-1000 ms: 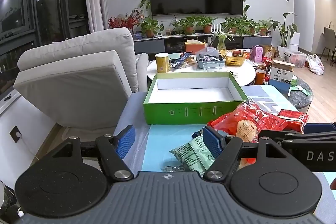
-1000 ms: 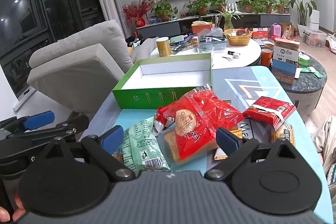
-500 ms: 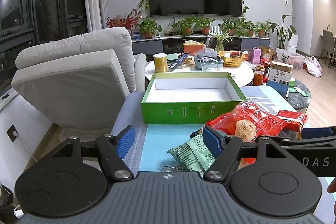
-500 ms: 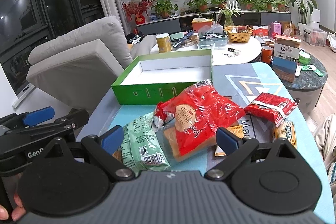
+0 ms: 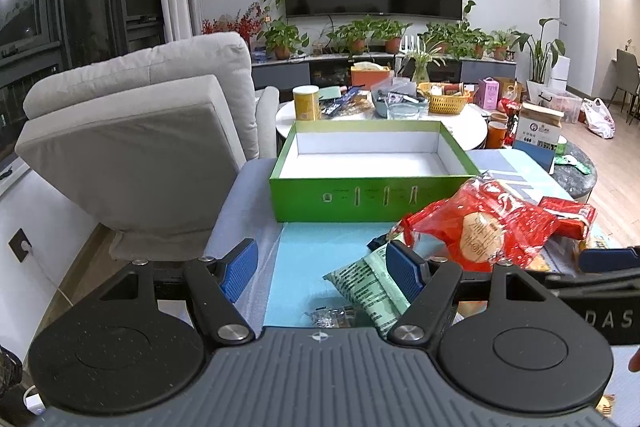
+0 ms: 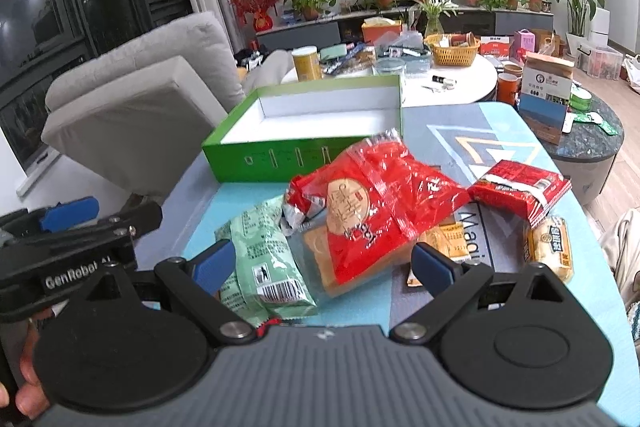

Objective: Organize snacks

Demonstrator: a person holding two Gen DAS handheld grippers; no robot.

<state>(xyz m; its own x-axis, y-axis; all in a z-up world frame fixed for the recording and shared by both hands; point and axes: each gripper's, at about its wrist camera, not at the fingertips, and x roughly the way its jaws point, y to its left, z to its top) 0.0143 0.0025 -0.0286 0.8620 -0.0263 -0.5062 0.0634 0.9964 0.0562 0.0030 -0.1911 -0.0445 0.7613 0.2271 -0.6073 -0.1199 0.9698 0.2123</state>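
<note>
An empty green box [image 5: 372,199] [image 6: 280,155] with a white inside stands at the far side of the table. In front of it lies a heap of snacks: a big red bag [image 6: 384,195] [image 5: 480,223], a pale green packet [image 6: 268,259] [image 5: 368,283], a smaller red pack [image 6: 520,187] and yellow packets [image 6: 550,243]. My left gripper [image 5: 326,269] hovers open over the table's left near part, nothing between its blue pads. My right gripper [image 6: 324,263] is open too, above the green packet and the red bag, touching neither.
A grey armchair [image 5: 132,147] stands left of the table. Behind the box a round white table [image 6: 452,79] carries a yellow can, a basket and clutter. A dark round side table [image 6: 588,139] with a carton is at the right. The left gripper's body [image 6: 72,251] shows at the right view's left edge.
The right gripper has crept slightly forward over the snack heap, which looks a little larger. The left gripper has hardly shifted. Both stay open.
</note>
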